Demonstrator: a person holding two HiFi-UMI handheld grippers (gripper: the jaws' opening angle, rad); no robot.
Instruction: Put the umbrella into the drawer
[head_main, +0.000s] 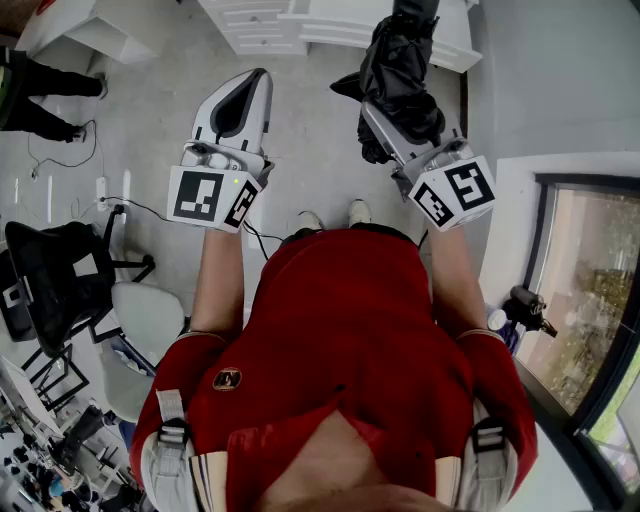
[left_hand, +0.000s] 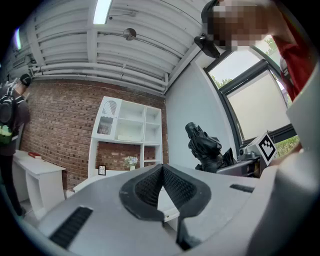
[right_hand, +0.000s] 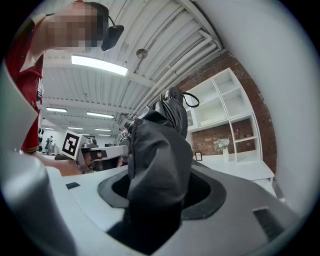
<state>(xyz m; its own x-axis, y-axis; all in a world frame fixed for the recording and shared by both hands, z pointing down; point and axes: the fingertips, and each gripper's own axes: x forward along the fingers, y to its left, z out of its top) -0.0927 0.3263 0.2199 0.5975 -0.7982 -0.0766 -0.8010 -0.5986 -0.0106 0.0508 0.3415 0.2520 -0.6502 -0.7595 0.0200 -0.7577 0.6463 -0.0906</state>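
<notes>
The folded black umbrella (head_main: 398, 60) sticks forward out of my right gripper (head_main: 395, 122), whose jaws are shut on its lower part. In the right gripper view the umbrella (right_hand: 157, 160) fills the gap between the jaws and rises up and away. My left gripper (head_main: 262, 78) is held level to the left of it, shut with nothing in it; its pads meet at the tip (left_hand: 162, 168). The left gripper view shows the umbrella (left_hand: 204, 147) off to the right. A white drawer unit (head_main: 262, 25) stands on the floor ahead of both grippers.
A white open shelf (left_hand: 127, 125) stands against the brick wall. A white table (head_main: 90, 30) and a person's legs (head_main: 40, 95) are at the far left. A black office chair (head_main: 60, 270) and cables (head_main: 100, 190) lie to my left, and a window (head_main: 590, 300) to my right.
</notes>
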